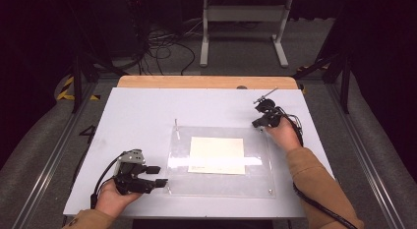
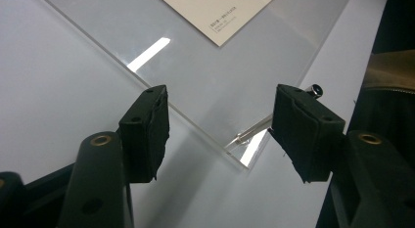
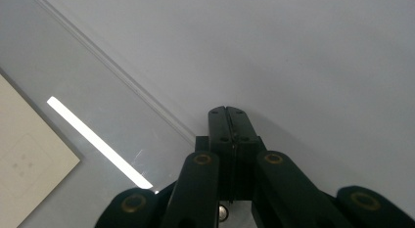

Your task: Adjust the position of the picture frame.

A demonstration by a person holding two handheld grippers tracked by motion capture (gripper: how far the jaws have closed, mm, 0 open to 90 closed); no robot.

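Nearest the high camera, two tan sleeves enter from the bottom edge, both cut off by it. On the left, the left gripper (image 1: 156, 176) lies low over the white table (image 1: 137, 111), just beside the near left corner of a clear plastic sheet (image 1: 255, 182); its jaws stand apart with nothing between them. The flat, glossy, rectangular sheet carries a bright strip of glare and covers a cream paper card (image 1: 217, 155), whose print is too small to read. A thin metal pin (image 1: 176, 128) stands near the sheet's far left corner, and a small metal stud (image 1: 270, 191) marks its near right corner. The right gripper (image 1: 257, 123) hovers at the sheet's far right corner, too dark and small to judge from here. Beyond the table, the floor fades into shadow. Left gripper view: two black, matte, block-shaped pads (image 2: 147, 132) stand wide apart, released, straddling the sheet's corner (image 2: 243, 159) without touching it; a slim metal pin with a dark head (image 2: 315, 89) is partly hidden behind the right-hand pad, and the card (image 2: 220, 12) is cut off at the top. Right gripper view: the right gripper's (image 3: 230, 113) jaws are clenched flat together on nothing, above bare table just beside the sheet's edge (image 3: 112, 66); the card (image 3: 29, 164) is cropped at the left.
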